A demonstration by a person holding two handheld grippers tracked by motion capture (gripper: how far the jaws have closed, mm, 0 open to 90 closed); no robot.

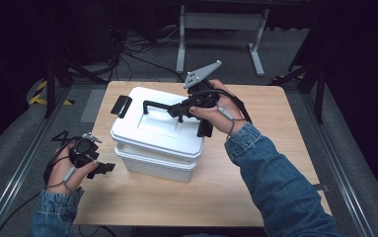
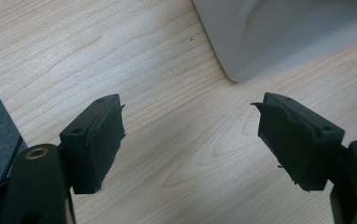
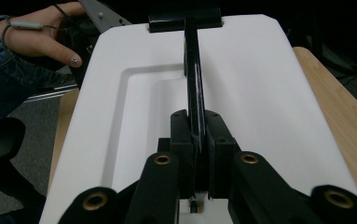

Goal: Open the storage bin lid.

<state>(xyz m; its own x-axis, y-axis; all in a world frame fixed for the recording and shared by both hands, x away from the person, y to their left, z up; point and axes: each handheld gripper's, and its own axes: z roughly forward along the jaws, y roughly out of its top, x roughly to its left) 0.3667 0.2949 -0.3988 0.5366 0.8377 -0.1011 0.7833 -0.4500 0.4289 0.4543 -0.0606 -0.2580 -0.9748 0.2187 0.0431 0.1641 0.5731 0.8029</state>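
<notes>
On the wooden table [image 1: 275, 148] sits a white lidded box [image 1: 152, 163], and everything else is placed from it. Along the middle of its lid [image 3: 260, 93] runs a black carrying handle [image 3: 192, 70], thin and stiff, hinged at a black clasp [image 1: 123, 105] on the box's far-left end. Above the box's right end, the right gripper [image 3: 197, 135] has its jaws pressed narrow onto that handle, pinching the bar from both sides. Just beside the box's near-left corner, the left gripper [image 2: 190, 140] hovers low over bare wood with jaws spread wide and nothing between them. The box looks like hard, smooth plastic: rigid, probably slick on its walls, and its weight depends on contents I cannot see. The handle seems the surest hold; the free tongs could steady the body under the lid's rim
</notes>
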